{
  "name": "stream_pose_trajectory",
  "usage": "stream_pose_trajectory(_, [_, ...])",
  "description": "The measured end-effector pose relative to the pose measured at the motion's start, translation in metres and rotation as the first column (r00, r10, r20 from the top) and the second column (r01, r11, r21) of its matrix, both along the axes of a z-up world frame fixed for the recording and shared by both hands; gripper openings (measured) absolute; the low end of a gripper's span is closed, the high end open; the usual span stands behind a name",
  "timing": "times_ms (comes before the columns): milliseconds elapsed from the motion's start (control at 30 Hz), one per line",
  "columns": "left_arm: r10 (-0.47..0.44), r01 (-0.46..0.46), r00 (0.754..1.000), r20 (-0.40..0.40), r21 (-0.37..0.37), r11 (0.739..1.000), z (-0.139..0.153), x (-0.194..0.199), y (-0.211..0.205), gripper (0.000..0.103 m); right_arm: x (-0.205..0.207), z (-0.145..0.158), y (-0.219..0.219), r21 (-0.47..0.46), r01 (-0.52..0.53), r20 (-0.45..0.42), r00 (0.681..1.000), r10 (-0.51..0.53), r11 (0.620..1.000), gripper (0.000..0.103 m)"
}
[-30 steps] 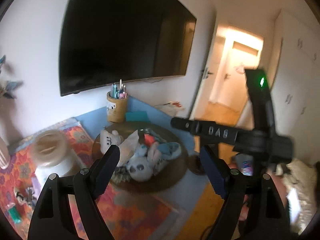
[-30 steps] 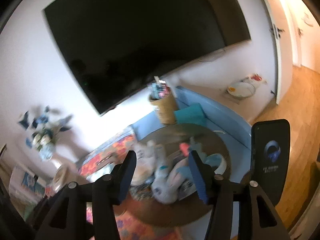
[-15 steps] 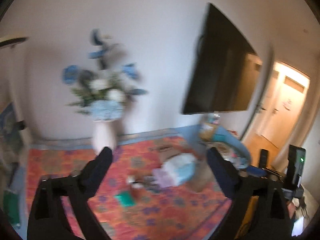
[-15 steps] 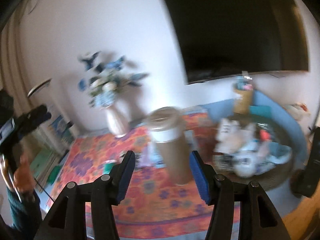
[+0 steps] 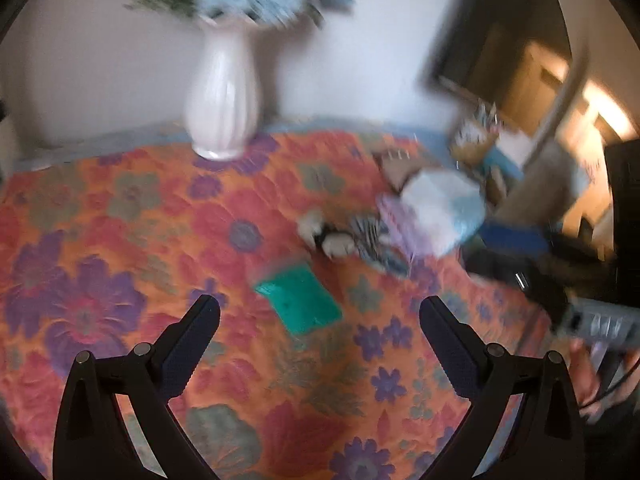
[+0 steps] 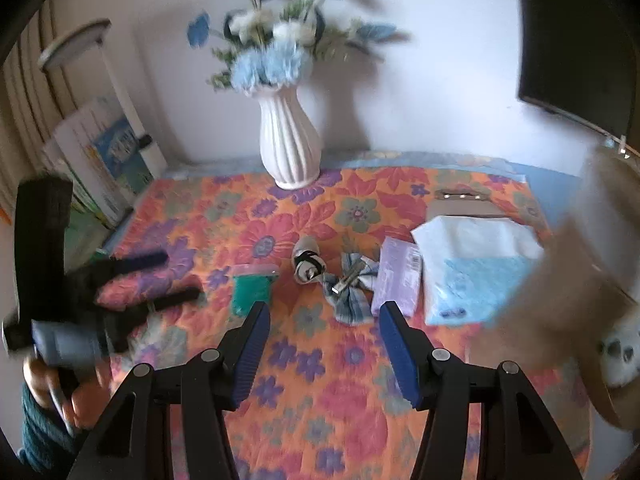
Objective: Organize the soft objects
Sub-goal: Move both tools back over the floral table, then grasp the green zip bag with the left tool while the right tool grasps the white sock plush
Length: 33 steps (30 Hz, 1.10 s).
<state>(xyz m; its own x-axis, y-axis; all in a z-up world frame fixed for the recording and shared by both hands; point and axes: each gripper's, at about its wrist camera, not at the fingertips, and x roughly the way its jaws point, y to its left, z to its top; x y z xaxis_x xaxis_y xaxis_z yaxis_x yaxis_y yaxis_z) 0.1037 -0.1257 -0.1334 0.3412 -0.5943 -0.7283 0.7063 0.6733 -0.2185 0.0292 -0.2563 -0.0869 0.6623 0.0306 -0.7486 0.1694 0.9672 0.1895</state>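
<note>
Floral quilt (image 6: 320, 392) filled the space under both grippers, orange w/ purple and red blooms. TV (image 6: 580, 40) hung on the wall far ahead-right of the right gripper (image 6: 324, 338). White ribbed vase (image 6: 289, 144) w/ blue and white flowers stood well ahead of it at the quilt's far edge; same vase (image 5: 222, 92) sat ahead-left of the left gripper (image 5: 319, 336). A blurred tan object (image 6: 576, 264) blocked the right side of the right view; can't tell what it was.

White and blue folded cloths (image 6: 476, 264) lay ahead-right of the right gripper, lilac packet (image 6: 396, 276) just left of them, touching. Plaid bow (image 6: 352, 288) lay just ahead of the right gripper's jaws, apart from them, w/ a metal clip on top. Rolled striped sock (image 6: 306, 262) lay next to the bow, further ahead. Green pouch (image 6: 252, 288) lay ahead-left, just past the left fingertip; in the left view the pouch (image 5: 300, 298) sat just ahead of the left gripper, between its jaw lines but not touched.

Left gripper: released, jaws wide and had just been opening, nothing betw. them. Right gripper: jaws part open, nothing gripped, only quilt betw. the pads. A hand (image 6: 60, 392) in a teal sleeve held the left gripper, seen far left of the right one.
</note>
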Motion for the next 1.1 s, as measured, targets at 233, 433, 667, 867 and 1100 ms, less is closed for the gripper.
stream_pose_trajectory(233, [0.011, -0.021, 0.994, 0.105, 0.098, 0.995, -0.024, -0.004, -0.024, 0.100, 0.067, -0.035, 0.003, -0.004, -0.041, -0.036, 0.999, 0.041, 0.999, 0.055])
stream_pose_trajectory(433, [0.066, -0.075, 0.995, 0.078, 0.112, 0.991, -0.037, 0.009, -0.017, 0.089, 0.094, -0.062, 0.008, -0.014, -0.068, -0.033, 0.997, 0.068, 0.998, 0.055])
stream_pose_trajectory(667, [0.034, -0.041, 0.998, 0.056, 0.138, 0.990, -0.041, 0.013, -0.022, 0.066, 0.102, -0.088, -0.003, 0.073, -0.074, 0.010, 0.997, 0.074, 0.995, 0.046])
stream_pose_trajectory(867, [0.089, -0.096, 0.994, 0.060, 0.132, 0.987, -0.043, 0.019, -0.017, 0.037, 0.102, -0.089, -0.004, 0.079, -0.081, 0.016, 0.997, 0.080, 0.994, 0.031])
stream_pose_trajectory(1100, [0.148, -0.156, 0.986, 0.081, 0.107, 0.982, -0.030, 0.012, 0.007, 0.036, 0.084, -0.070, 0.008, 0.007, -0.115, 0.140, 0.984, 0.113, 0.993, 0.026])
